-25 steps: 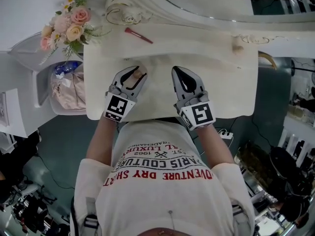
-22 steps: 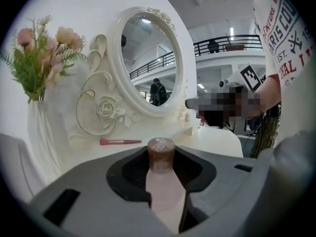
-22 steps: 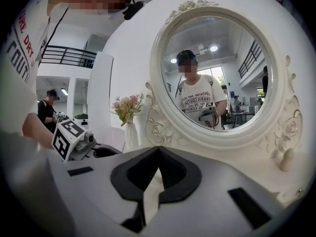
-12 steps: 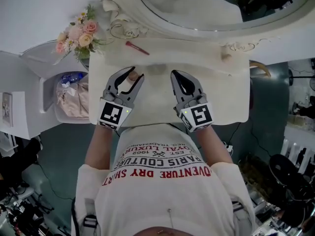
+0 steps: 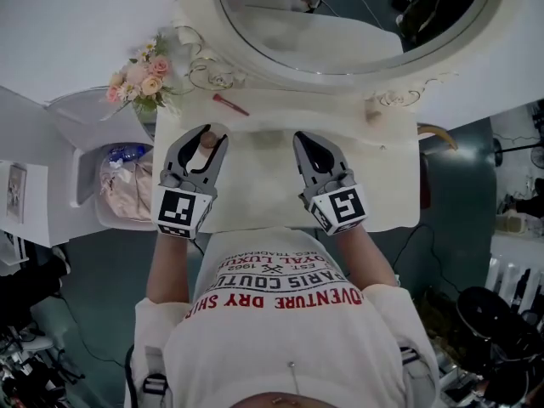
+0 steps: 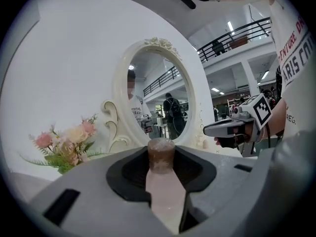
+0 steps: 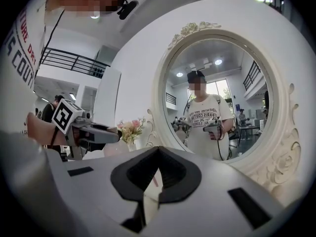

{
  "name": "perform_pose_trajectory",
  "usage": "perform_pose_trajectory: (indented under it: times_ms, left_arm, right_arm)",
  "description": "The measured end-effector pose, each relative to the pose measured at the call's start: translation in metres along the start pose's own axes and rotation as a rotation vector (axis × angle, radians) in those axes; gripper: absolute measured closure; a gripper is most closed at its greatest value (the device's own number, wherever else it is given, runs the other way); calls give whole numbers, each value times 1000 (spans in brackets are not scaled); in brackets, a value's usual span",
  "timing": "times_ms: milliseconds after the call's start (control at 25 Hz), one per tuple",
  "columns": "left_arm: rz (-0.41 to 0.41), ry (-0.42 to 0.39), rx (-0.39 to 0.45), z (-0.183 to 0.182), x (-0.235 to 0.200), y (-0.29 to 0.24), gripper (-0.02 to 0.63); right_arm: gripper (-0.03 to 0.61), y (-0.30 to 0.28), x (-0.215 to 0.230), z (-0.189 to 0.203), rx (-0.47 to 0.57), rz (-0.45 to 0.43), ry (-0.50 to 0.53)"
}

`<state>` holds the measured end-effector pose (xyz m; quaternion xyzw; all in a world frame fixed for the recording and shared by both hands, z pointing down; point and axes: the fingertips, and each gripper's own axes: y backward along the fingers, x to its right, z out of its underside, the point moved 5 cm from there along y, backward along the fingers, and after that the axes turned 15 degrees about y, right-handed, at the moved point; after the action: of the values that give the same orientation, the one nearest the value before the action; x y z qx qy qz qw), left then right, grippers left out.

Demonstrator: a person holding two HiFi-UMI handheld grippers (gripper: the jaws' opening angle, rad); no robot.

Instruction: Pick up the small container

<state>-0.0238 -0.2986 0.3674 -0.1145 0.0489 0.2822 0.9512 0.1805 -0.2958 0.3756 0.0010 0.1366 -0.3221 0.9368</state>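
Left tongs grip the small container part-open, its long axis along them, cap pointing far. It is over the desk's far left, probably lifted. Right tongs closed, empty.

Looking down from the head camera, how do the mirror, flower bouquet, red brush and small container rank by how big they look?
1. mirror, by far the largest.
2. flower bouquet.
3. red brush and small container: too alike to rank, since the container is partly hidden in the left gripper.
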Motion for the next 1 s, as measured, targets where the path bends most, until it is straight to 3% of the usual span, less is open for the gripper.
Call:
perform_pose_trajectory:
  times_ms: [240,1000]
  left_arm:
    - [-33,7,29,-9,4,-2,469]
    - [-37,7,23,-10,29,-17,469]
  right_arm:
    - [580,8,12,-3,17,-21,10]
    - [580,23,35,5,18,-20,-3]
